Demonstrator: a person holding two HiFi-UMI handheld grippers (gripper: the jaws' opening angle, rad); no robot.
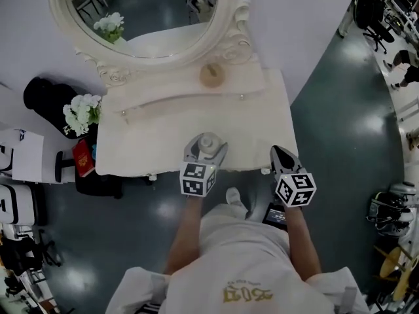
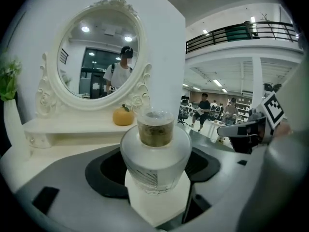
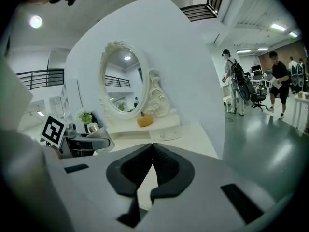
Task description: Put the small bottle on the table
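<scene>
The left gripper (image 1: 207,148) is at the near edge of a white dressing table (image 1: 150,136), a little right of the middle of that edge. Its jaws stand wide, one on each side of the small bottle (image 2: 154,153), and in the left gripper view the dark pads lie against the bottle's round frosted body, pinching it. The bottle is upright, with a clear cap over a yellow-brown neck. It sits over the pale table top just inside the near edge. I cannot tell whether its base rests on the top.

The right gripper (image 3: 152,146) is to the right of the left one, at the table's near right corner. Its pads are pressed together at the tips with nothing between them.

At the far side of the table a raised shelf (image 1: 170,87) carries an orange fruit-shaped ornament (image 1: 212,74), well apart from the bottle. Behind it rises an oval mirror (image 1: 144,8) in a carved white frame. White flowers (image 1: 82,113) stand just beside the table's left edge, with a red box (image 1: 83,157) near them, lower down. The floor (image 1: 340,123) around is dark and glossy. The person's bare forearms reach from a white shirt (image 1: 242,260) to both grippers.
</scene>
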